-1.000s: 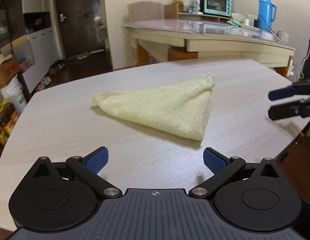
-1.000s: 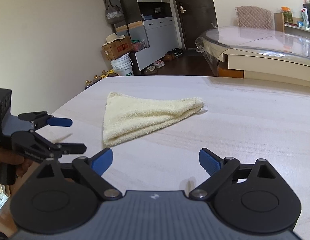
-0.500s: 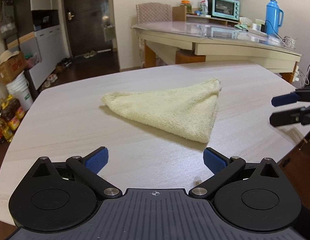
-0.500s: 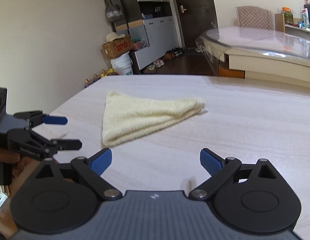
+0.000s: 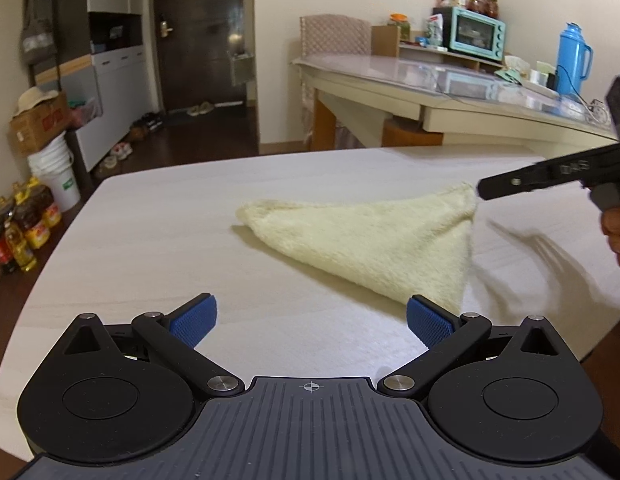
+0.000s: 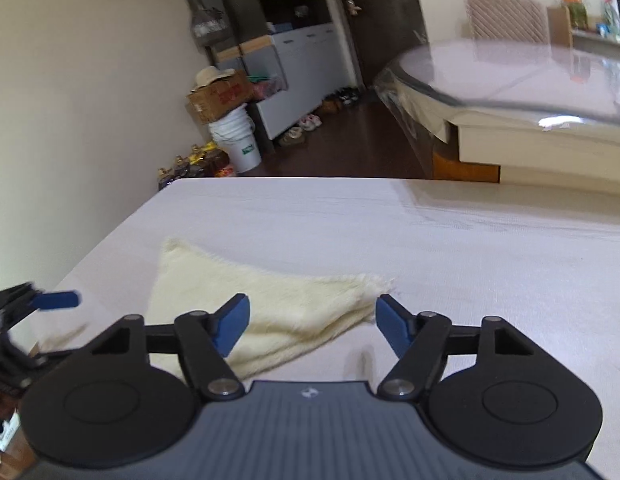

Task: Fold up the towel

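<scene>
Cream terry towel (image 5: 374, 240) lies flat as a doubled triangle near the middle of the pale wooden worktop (image 5: 149, 240); that shape fits either a finished fold or one awaiting a further fold. Left tongs (image 5: 312, 318) stand wide and empty at the near edge. Right tongs (image 6: 312, 330), also wide and empty, hover at the towel's pointed corner, apparently just clear; any pinch there should catch every layer.

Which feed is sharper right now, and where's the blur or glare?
Left wrist view is sharper: towel crisp, only the right gripper and its shadow smear. Right wrist view is motion-blurred throughout, towel soft, with glare on the glass tabletop behind.
</scene>
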The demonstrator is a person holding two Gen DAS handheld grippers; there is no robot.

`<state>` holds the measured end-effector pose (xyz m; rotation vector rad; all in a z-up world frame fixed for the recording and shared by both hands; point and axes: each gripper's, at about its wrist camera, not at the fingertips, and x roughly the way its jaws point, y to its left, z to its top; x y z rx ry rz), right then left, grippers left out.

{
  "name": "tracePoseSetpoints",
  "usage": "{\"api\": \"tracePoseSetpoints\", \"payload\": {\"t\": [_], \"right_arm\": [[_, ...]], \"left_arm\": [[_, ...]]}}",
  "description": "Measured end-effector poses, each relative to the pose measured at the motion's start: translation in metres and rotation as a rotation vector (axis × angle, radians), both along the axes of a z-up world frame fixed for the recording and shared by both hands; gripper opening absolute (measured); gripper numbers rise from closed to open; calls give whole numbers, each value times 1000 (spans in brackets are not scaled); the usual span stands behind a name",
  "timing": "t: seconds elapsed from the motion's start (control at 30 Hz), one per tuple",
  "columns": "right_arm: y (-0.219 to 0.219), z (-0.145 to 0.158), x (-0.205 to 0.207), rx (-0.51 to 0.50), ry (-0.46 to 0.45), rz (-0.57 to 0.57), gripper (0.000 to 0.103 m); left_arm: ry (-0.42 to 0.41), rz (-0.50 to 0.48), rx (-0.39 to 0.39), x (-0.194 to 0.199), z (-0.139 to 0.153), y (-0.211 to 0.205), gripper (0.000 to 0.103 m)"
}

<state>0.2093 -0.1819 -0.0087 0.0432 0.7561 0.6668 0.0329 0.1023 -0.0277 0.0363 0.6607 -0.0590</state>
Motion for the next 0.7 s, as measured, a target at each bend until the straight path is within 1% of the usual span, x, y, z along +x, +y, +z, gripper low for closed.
{"api": "tracePoseSetpoints", "payload": {"t": [0.07, 0.1, 0.13, 0.17, 0.2, 0.27, 0.37, 0.47, 0.57, 0.6, 0.67, 0.7], "right_arm": [[2, -6, 9, -2, 14, -14, 57], [3, -9, 13, 1, 19, -22, 55], [3, -12, 16, 2, 17, -31, 44], [2, -12, 16, -2, 1, -40, 28], [1, -12, 16, -6, -15, -49, 22], [-1, -10, 14, 1, -42, -51, 17], [-1, -3, 8, 3, -85, -37, 13], [-2, 11, -5, 59, -114, -19, 12], [8, 35, -37, 157, -141, 86, 12], [20, 44, -55, 188, -148, 169, 12], [42, 47, -74, 192, -145, 269, 12], [62, 46, -90, 178, -141, 359, 12]], "left_arm": [[-2, 3, 5, 3, 1, 2, 103], [-3, 6, 7, 4, 1, 4, 103], [-7, 11, 5, 6, 2, 5, 103], [-11, 16, 4, 7, 3, 6, 103], [-15, 20, 2, 8, 3, 8, 103], [-22, 28, -2, 9, 4, 11, 103], [-20, 45, 8, 10, 3, 18, 103], [-27, 73, 28, 9, 5, 30, 103], [-41, 125, 44, 4, 11, 52, 103], [-41, 146, 54, 3, 12, 60, 103], [-41, 186, 73, 0, 14, 77, 103], [-40, 191, 78, -1, 15, 81, 103]]}}
